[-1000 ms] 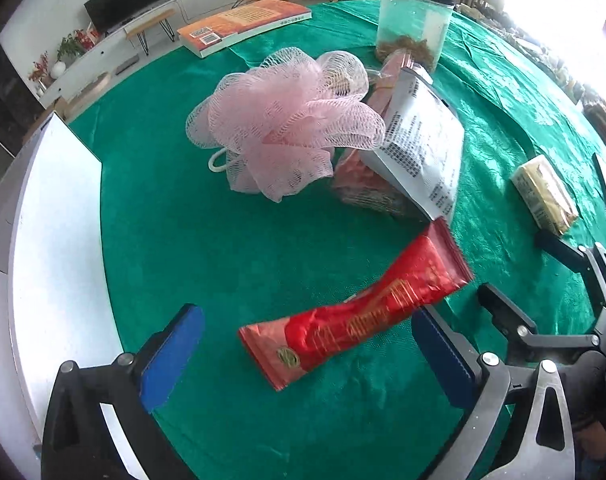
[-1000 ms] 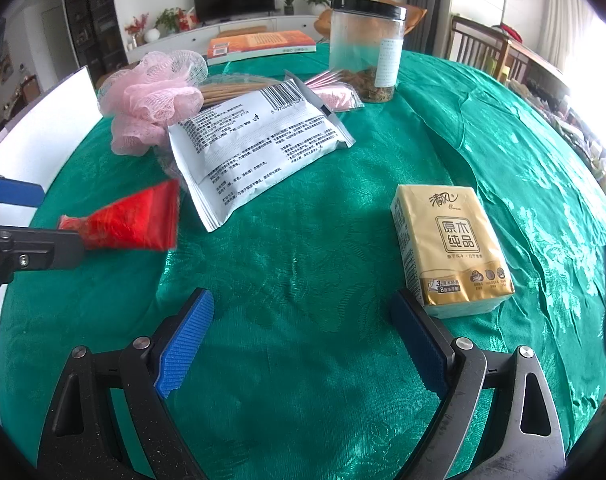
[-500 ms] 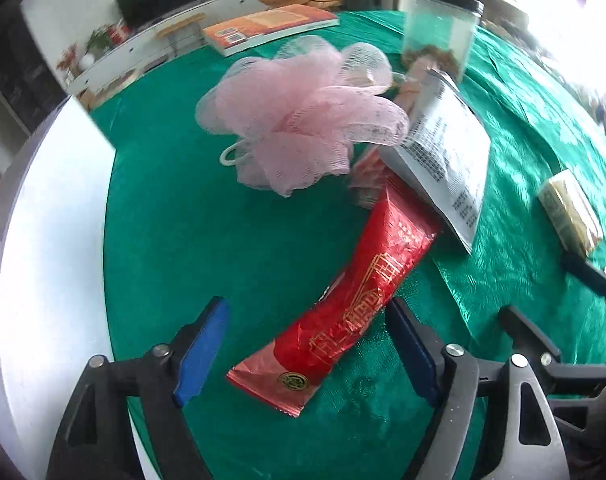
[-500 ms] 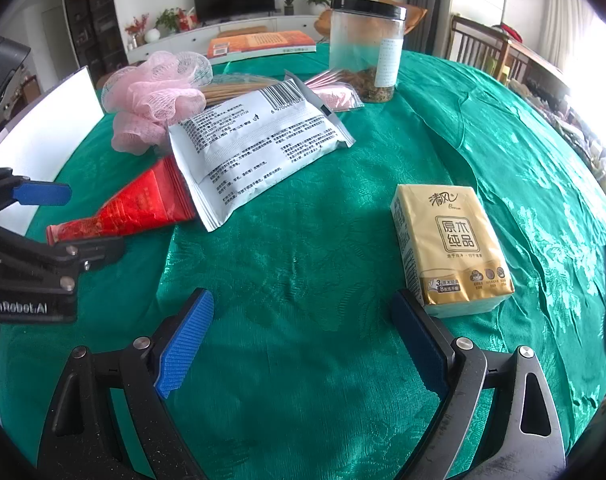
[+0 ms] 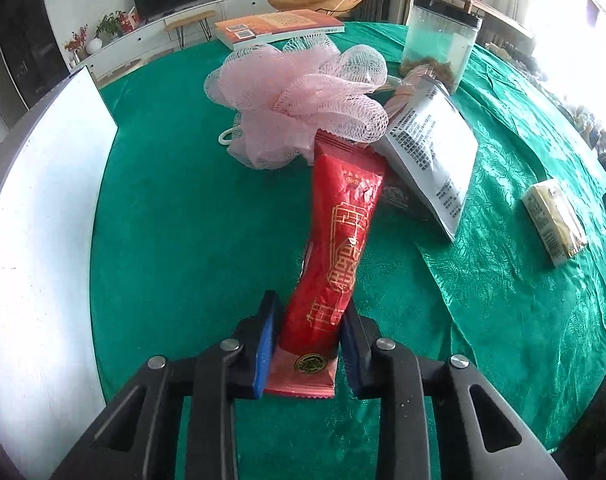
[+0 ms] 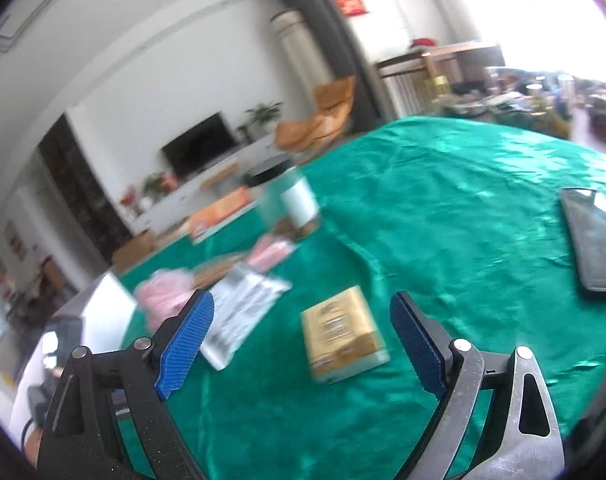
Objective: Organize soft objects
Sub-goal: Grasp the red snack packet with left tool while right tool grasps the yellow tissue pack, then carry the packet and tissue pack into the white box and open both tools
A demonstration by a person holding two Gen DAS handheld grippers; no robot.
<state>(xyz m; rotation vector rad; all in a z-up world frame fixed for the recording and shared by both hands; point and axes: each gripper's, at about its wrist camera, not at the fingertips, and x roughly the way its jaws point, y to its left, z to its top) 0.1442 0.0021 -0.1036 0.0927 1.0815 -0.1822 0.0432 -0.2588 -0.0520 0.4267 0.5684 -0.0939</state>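
Observation:
A long red snack packet (image 5: 339, 240) sticks out forward from my left gripper (image 5: 310, 306), whose jaws are closing with both blue pads pressed on its near end. The packet's far end reaches a pink mesh bath pouf (image 5: 299, 100) and a white printed pouch (image 5: 431, 148) on the green tablecloth. A yellow tissue pack (image 5: 555, 220) lies to the right. In the blurred, tilted right wrist view my right gripper (image 6: 303, 300) stands open and empty above the table, with the tissue pack (image 6: 343, 340) below and between its fingers.
A white board (image 5: 43, 220) lines the table's left edge. At the back stand a clear jar with a black lid (image 5: 439, 52) and an orange book (image 5: 279, 26). A dark phone (image 6: 593, 240) lies on the cloth at the right.
The left jaws went from wide open to shut on the red packet, which turned to point away from the camera. The right gripper rose and rolled, so its view now tilts.

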